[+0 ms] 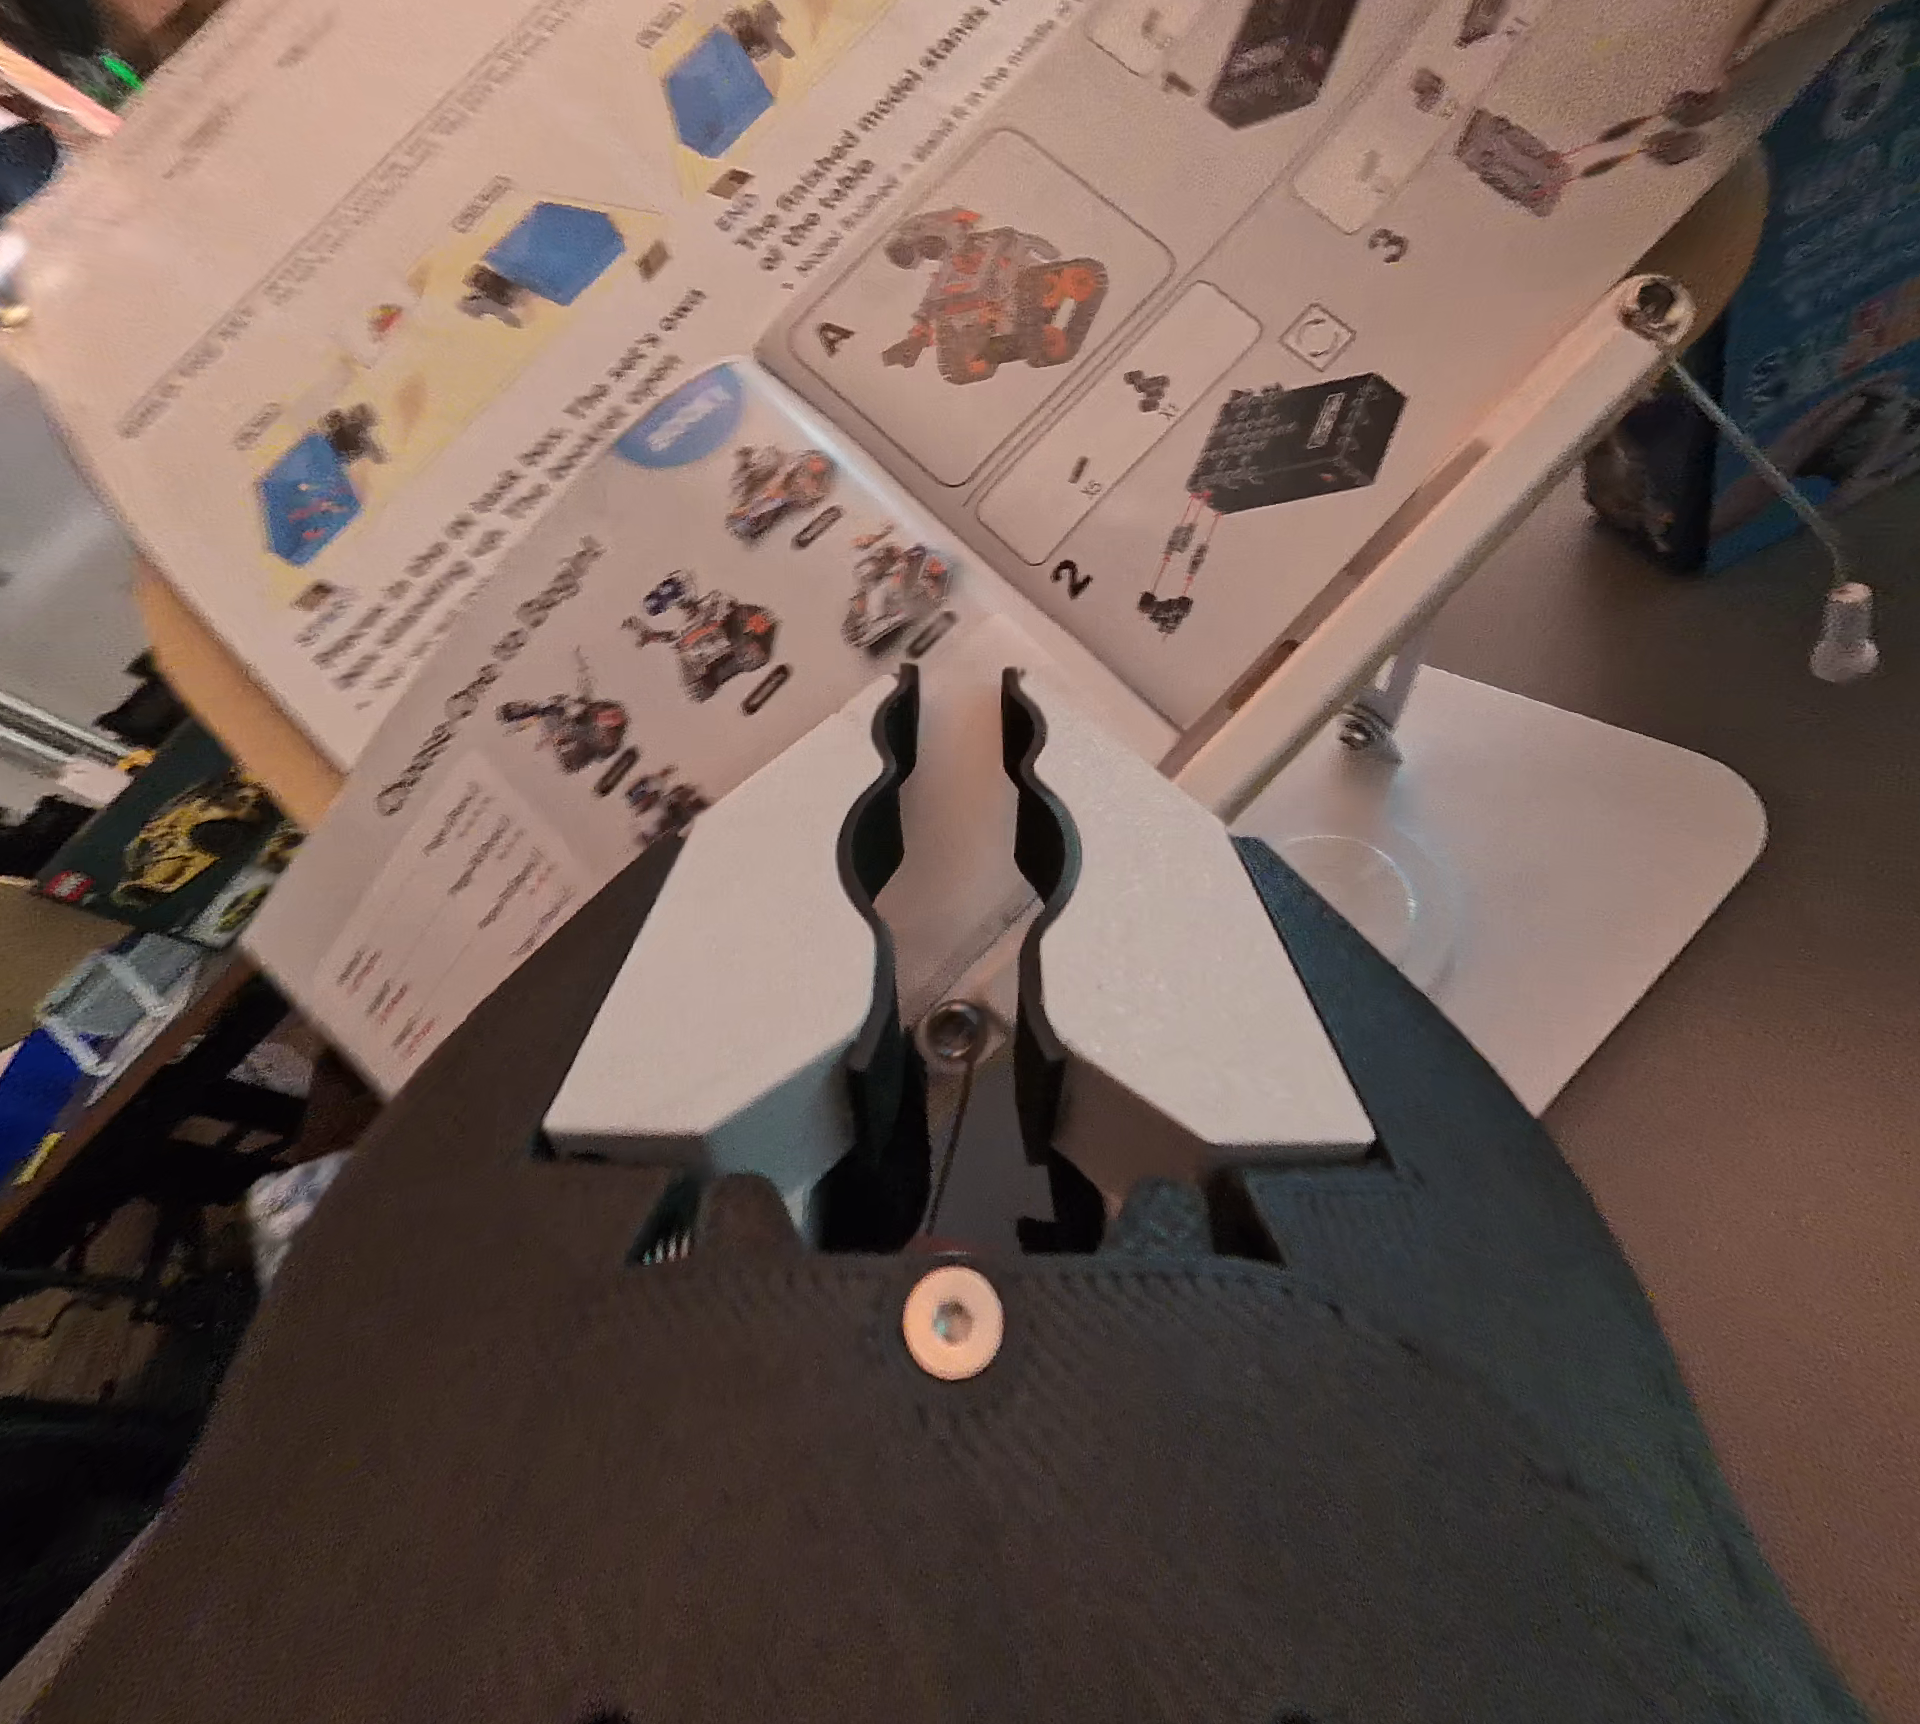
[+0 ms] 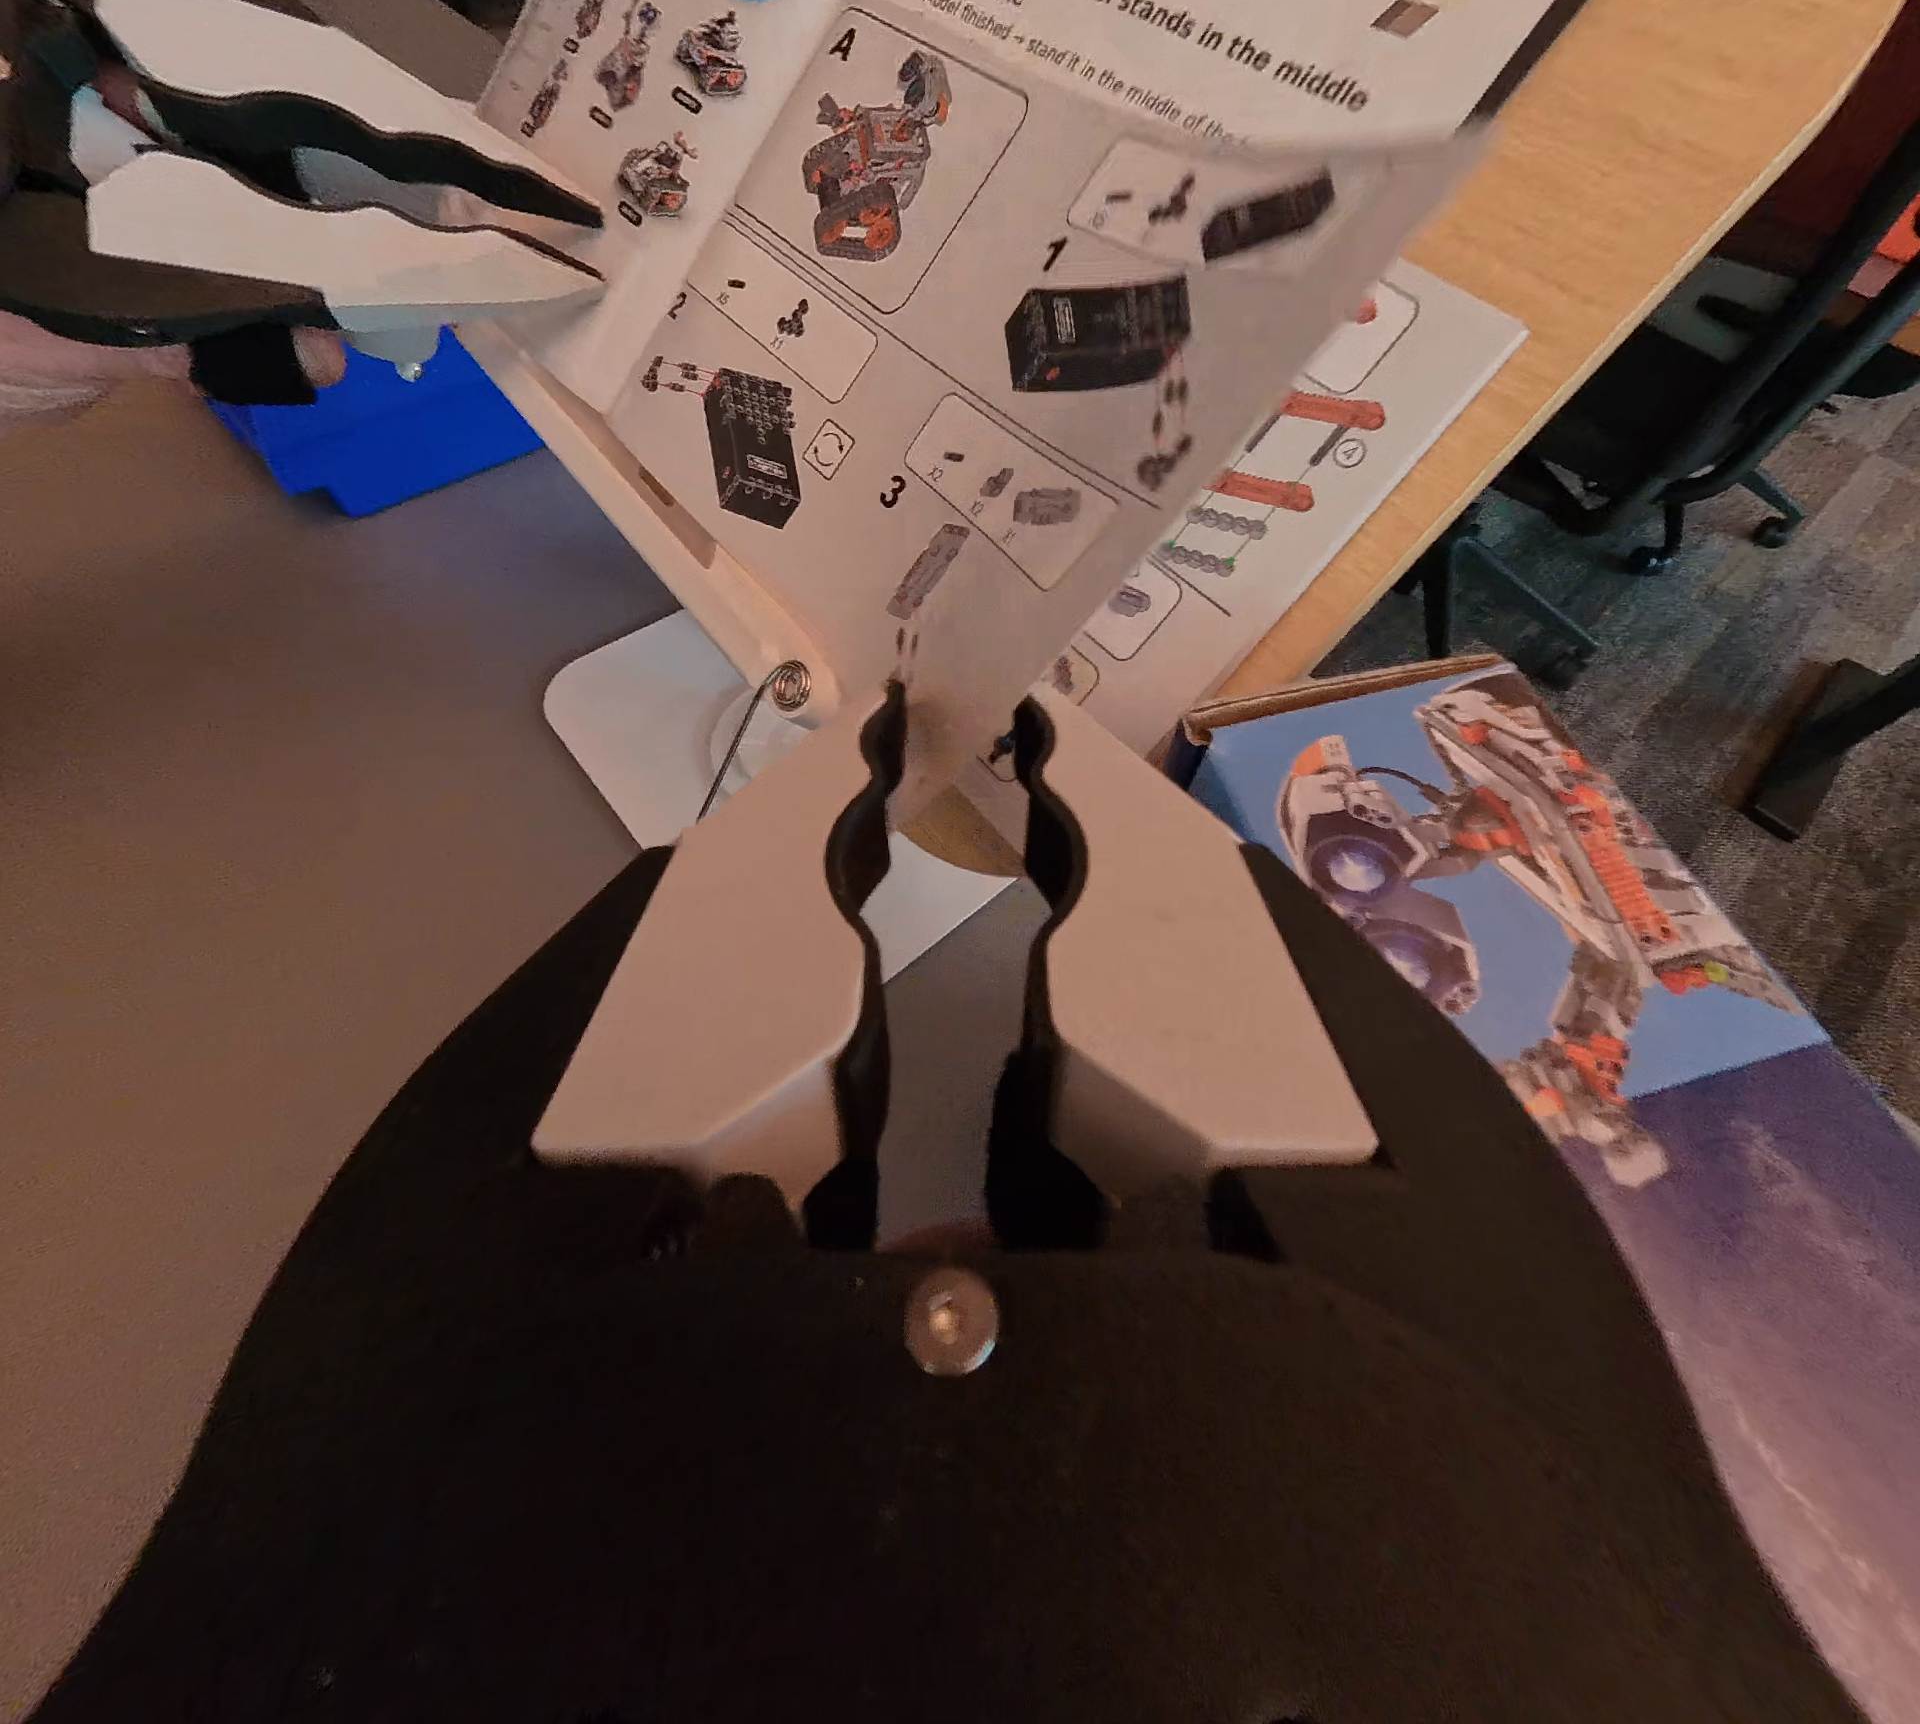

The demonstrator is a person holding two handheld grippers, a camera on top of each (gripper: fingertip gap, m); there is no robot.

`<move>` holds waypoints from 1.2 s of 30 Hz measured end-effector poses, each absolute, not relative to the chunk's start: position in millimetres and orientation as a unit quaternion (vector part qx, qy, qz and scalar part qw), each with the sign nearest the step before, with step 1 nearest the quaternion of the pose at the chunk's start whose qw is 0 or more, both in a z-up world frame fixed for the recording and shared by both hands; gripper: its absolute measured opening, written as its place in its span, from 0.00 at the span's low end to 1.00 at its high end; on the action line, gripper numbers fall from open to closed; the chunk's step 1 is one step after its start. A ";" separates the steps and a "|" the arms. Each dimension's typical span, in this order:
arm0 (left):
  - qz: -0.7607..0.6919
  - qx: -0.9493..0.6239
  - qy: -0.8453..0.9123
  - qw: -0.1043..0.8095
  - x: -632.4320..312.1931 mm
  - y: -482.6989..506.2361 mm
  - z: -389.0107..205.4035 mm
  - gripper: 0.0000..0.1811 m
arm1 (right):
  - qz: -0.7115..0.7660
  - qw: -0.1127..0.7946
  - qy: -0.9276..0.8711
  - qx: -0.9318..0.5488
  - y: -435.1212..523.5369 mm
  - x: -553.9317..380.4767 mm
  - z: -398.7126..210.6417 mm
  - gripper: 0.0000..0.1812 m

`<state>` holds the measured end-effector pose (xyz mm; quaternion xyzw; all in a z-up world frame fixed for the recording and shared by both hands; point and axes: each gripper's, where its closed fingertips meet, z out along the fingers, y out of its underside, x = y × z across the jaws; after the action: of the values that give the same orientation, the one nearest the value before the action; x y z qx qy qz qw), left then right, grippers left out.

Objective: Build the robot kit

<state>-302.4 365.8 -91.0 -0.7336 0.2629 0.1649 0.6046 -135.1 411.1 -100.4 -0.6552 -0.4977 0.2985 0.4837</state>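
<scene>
Two claws, one booklet: an instruction booklet (image 2: 831, 240) stands open on a white stand (image 2: 634, 718) on the bench (image 2: 260, 739).
Loose page: one leaf (image 2: 1195, 344) is lifted off the right half and curls toward the right claw (image 2: 956, 708); its lower corner sits between the parted jaws, which are not clenched on it as far as I can see.
Left claw (image 1: 961, 682): jaws parted, nothing held, tips just at the lower edge of the left-hand page (image 1: 623, 666), near the spine.
Nearer hand: the right one, for the lifted leaf.
Behind: a large printed sheet (image 1: 468, 147) leans behind the booklet.
Right side: a blue set box (image 2: 1558, 895) lies just beside the right claw.
In the way: the stand's wire page-holder (image 2: 764, 718), close to the right claw's tips.
</scene>
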 end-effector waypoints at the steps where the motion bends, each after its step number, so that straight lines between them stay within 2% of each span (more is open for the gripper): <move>1: 0.169 -0.730 0.251 0.613 -307.5 362.0 -85.4 0.08 | 0.296 0.489 -0.498 -0.653 411.0 -133.2 -97.0 0.15; 2: 0.162 -0.727 0.237 0.623 -312.2 357.5 -80.2 0.08 | 0.292 0.494 -0.497 -0.651 411.0 -131.0 -93.3 0.18; 5: 0.150 -0.722 0.209 0.642 -329.0 342.0 -69.6 0.09 | 0.271 0.514 -0.496 -0.645 413.3 -122.1 -82.6 0.18; 16: 0.199 -0.736 0.210 0.612 -361.5 298.8 -70.4 0.10 | 0.202 0.563 -0.537 -0.595 389.4 -121.7 -56.3 0.14; 24: 0.215 -0.741 0.230 0.594 -368.9 261.6 -77.7 0.13 | 0.189 0.566 -0.561 -0.573 368.5 -128.2 -47.0 0.15; 27: 0.237 -0.742 0.237 0.580 -378.2 247.8 -75.6 0.15 | 0.167 0.542 -0.595 -0.569 353.7 -132.7 -59.4 0.11; 31: 0.224 -0.779 0.241 0.533 -404.8 222.3 -96.1 0.19 | 0.096 0.512 -0.645 -0.559 335.5 -125.1 -90.9 0.15; 36: 0.224 -0.831 0.211 0.462 -474.6 181.7 -136.7 0.21 | 0.115 0.486 -0.667 -0.553 297.3 -108.5 -119.8 0.16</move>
<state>-474.6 181.7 -136.7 -0.8314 0.2113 0.2242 0.4625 -108.5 297.3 -119.8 -0.5526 -0.6674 0.1149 0.4858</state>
